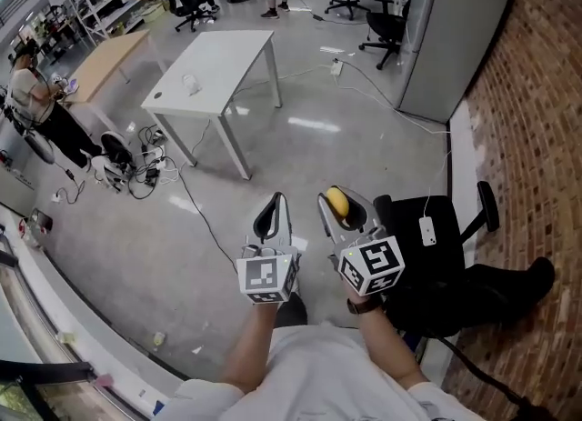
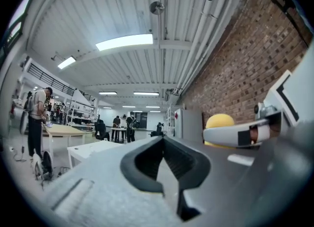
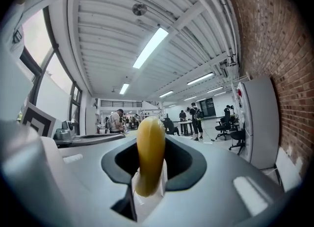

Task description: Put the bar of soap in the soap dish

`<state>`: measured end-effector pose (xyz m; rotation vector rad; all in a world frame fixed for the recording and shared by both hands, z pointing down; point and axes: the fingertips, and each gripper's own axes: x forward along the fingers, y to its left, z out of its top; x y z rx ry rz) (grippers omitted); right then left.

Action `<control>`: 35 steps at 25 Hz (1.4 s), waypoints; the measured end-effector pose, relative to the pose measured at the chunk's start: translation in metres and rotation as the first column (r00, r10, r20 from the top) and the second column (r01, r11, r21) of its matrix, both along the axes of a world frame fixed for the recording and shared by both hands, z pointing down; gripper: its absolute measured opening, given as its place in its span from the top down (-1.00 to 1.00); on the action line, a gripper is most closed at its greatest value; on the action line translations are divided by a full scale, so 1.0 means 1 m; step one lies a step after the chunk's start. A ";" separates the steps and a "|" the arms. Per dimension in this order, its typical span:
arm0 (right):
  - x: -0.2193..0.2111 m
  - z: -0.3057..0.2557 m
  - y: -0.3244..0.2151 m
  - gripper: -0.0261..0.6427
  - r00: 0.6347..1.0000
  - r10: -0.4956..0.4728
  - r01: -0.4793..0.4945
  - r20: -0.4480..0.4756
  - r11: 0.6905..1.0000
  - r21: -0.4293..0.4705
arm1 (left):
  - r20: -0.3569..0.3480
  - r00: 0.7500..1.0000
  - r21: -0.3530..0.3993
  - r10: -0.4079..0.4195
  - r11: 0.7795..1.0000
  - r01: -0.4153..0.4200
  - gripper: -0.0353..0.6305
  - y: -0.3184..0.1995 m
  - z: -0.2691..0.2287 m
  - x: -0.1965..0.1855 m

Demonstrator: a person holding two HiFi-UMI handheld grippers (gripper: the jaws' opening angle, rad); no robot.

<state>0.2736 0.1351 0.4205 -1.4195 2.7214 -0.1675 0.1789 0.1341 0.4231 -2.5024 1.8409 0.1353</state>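
Carrying step: the right tongs clench the yellow soap bar between their tips. The left tongs are closed, empty. Next I'd look for the dish, unseen here.

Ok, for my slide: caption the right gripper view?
Right gripper clamps a yellow bar of soap edge-on between its jaws.

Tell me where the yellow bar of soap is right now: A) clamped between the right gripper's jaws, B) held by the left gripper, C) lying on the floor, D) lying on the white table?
A: in the right gripper view the bar of soap stands pinched between the jaws of the right gripper.
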 end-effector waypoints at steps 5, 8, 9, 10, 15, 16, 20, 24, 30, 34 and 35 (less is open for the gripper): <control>-0.040 -0.030 -0.060 0.58 1.000 -0.018 0.018 0.003 0.998 0.058 | -0.018 1.000 0.023 -0.016 1.000 0.016 0.90 -0.067 -0.007 -0.045; -0.061 -0.035 -0.091 0.58 1.000 -0.015 0.016 -0.003 0.998 0.066 | -0.034 0.999 0.019 -0.035 0.999 0.036 0.90 -0.095 -0.006 -0.075; -0.070 -0.033 -0.101 0.58 1.000 -0.020 0.020 -0.006 0.998 0.059 | -0.038 0.999 0.016 -0.038 0.999 0.038 0.90 -0.102 -0.006 -0.084; -0.080 -0.030 -0.109 0.58 1.000 -0.028 0.029 -0.006 0.998 0.051 | -0.043 0.998 0.012 -0.040 0.999 0.041 0.90 -0.109 -0.004 -0.093; -0.122 -0.019 -0.144 0.58 0.995 -0.078 0.079 0.057 0.997 -0.008 | -0.076 0.995 -0.015 -0.058 0.998 0.057 0.90 -0.142 0.003 -0.128; -0.124 -0.016 -0.152 0.58 0.995 -0.078 0.080 0.063 0.997 -0.024 | -0.076 0.995 -0.015 -0.058 0.998 0.057 0.90 -0.146 0.002 -0.131; -0.127 -0.015 -0.181 0.58 0.995 -0.081 0.083 0.063 0.996 -0.027 | -0.067 0.995 -0.002 -0.068 0.998 0.069 0.90 -0.166 0.003 -0.136; -0.146 -0.015 -0.212 0.58 0.990 -0.120 0.121 0.069 0.993 -0.017 | -0.062 0.994 -0.017 -0.094 0.995 0.093 0.90 -0.192 0.010 -0.149; -0.179 -0.005 -0.276 0.58 0.966 -0.238 0.243 0.103 0.969 -0.043 | -0.039 0.980 -0.042 -0.195 0.980 0.193 0.90 -0.243 0.020 -0.177; -0.191 -0.024 -0.325 0.58 0.945 -0.306 0.307 0.115 0.952 0.005 | -0.016 0.969 -0.006 -0.246 0.969 0.246 0.90 -0.285 0.004 -0.187; -0.193 -0.029 -0.335 0.58 0.940 -0.321 0.321 0.114 0.947 0.020 | -0.014 0.966 0.008 -0.258 0.966 0.258 0.90 -0.295 -0.002 -0.188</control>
